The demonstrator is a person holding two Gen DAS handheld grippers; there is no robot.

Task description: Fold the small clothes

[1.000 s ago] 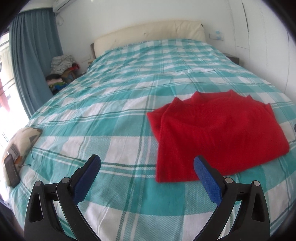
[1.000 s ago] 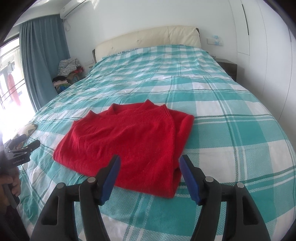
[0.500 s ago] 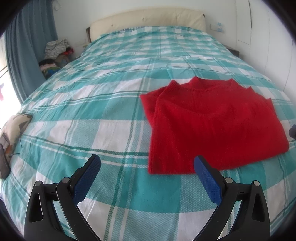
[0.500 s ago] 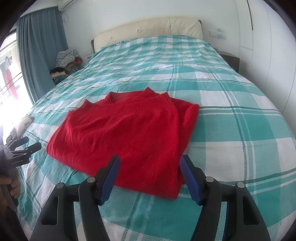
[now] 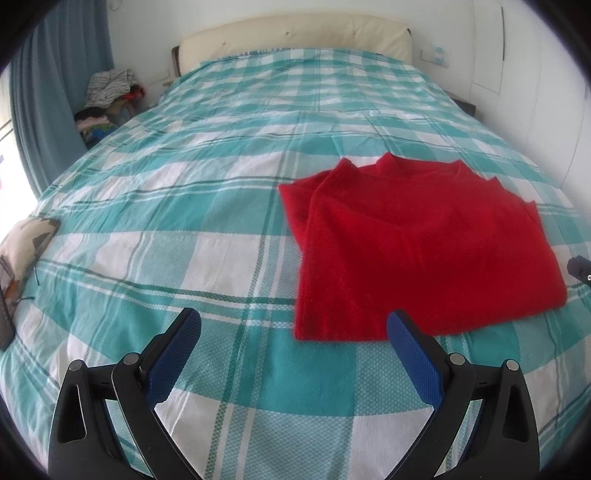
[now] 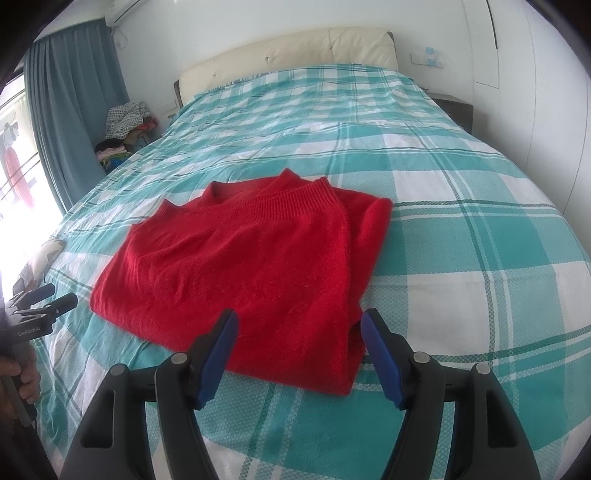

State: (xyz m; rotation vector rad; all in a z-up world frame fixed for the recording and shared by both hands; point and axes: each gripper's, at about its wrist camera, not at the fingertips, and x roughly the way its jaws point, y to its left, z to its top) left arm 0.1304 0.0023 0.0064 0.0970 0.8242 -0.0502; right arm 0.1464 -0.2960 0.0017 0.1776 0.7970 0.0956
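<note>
A red knitted sweater [image 5: 417, 251] lies flat on the bed with its sleeves folded in, collar toward the headboard. My left gripper [image 5: 293, 325] is open and empty, just in front of the sweater's near left corner. In the right wrist view the sweater [image 6: 258, 258] fills the middle. My right gripper [image 6: 299, 325] is open and empty, its jaws over the sweater's near right hem. The left gripper [image 6: 40, 299] also shows at the left edge of the right wrist view, held in a hand.
The bed has a teal and white plaid cover [image 5: 207, 206] and a cream headboard [image 5: 295, 33]. A patterned pillow [image 5: 26, 240] lies at the bed's left edge. A pile of clothes [image 5: 107, 92] sits by the blue curtain [image 6: 74, 103]. A dark nightstand [image 6: 454, 107] stands at the right.
Both grippers have moved forward and lower toward the sweater. The right gripper's jaws now reach over its near hem. Both stay open.
</note>
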